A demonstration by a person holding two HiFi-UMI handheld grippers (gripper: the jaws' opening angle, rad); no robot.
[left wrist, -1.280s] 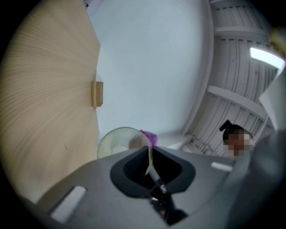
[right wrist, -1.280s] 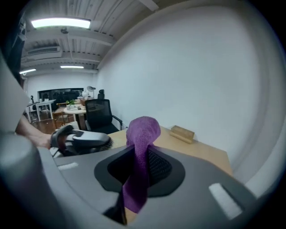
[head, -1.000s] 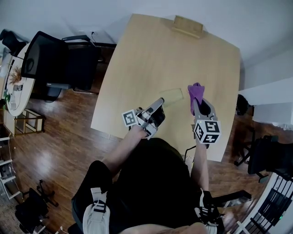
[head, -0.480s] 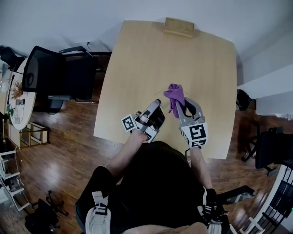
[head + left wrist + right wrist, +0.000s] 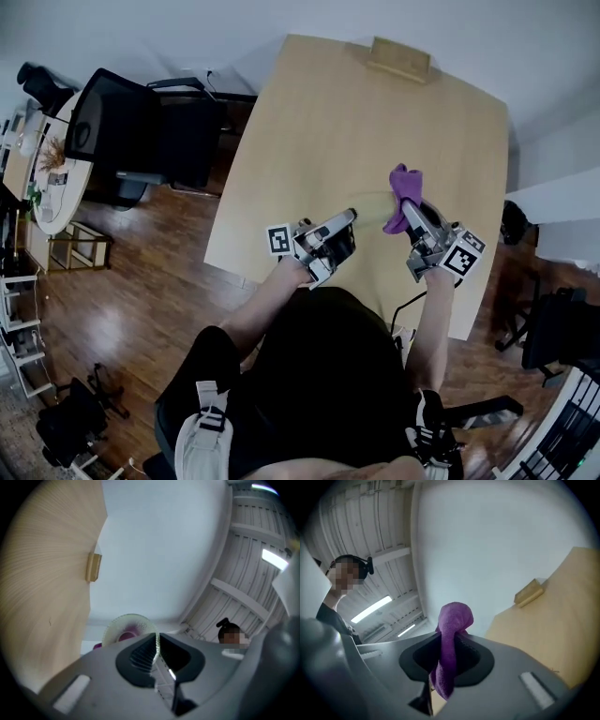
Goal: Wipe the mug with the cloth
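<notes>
The left gripper [image 5: 156, 644] pinches the pale mug [image 5: 123, 624] by its thin wall over the near part of the table [image 5: 375, 112]. The right gripper [image 5: 449, 641] clamps the purple cloth [image 5: 453, 618] just right of it. A hard push with the cloth could twist the mug out of that rim grip.

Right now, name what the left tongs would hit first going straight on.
Probably the purple cloth in the right tongs: it shows just past the mug that the left tongs clamp, though the gap is unclear.

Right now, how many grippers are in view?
2. The left gripper is shut on the mug; the right gripper, beside it, pinches the purple cloth. No others visible.
</notes>
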